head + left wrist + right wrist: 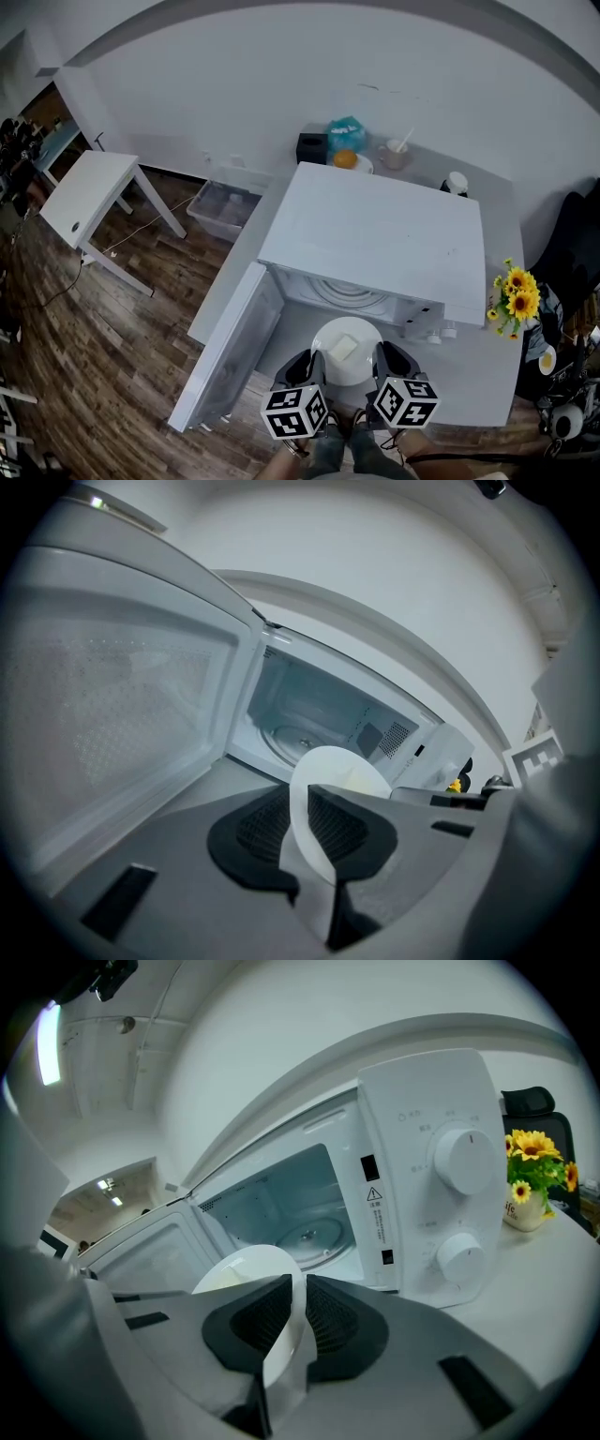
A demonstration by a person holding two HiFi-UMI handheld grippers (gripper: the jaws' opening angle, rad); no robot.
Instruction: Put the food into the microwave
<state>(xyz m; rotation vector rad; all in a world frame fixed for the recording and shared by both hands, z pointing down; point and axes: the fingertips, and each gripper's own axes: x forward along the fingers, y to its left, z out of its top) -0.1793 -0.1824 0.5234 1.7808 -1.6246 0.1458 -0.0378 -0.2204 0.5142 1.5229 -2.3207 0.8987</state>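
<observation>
Both grippers are holding one white plate (349, 373) at the lower middle of the head view, just in front of the open microwave (375, 234). The left gripper (302, 829) is clamping the plate's left rim between its jaws, and the right gripper (298, 1314) is pinching the right rim likewise. A pale yellow piece of food (345, 348) is lying on the plate (its kind is unclear). The microwave door (230, 347) is standing wide open toward the lower left, with the turntable (309, 1235) showing inside. Sunflowers (517, 292) are standing at the right edge.
</observation>
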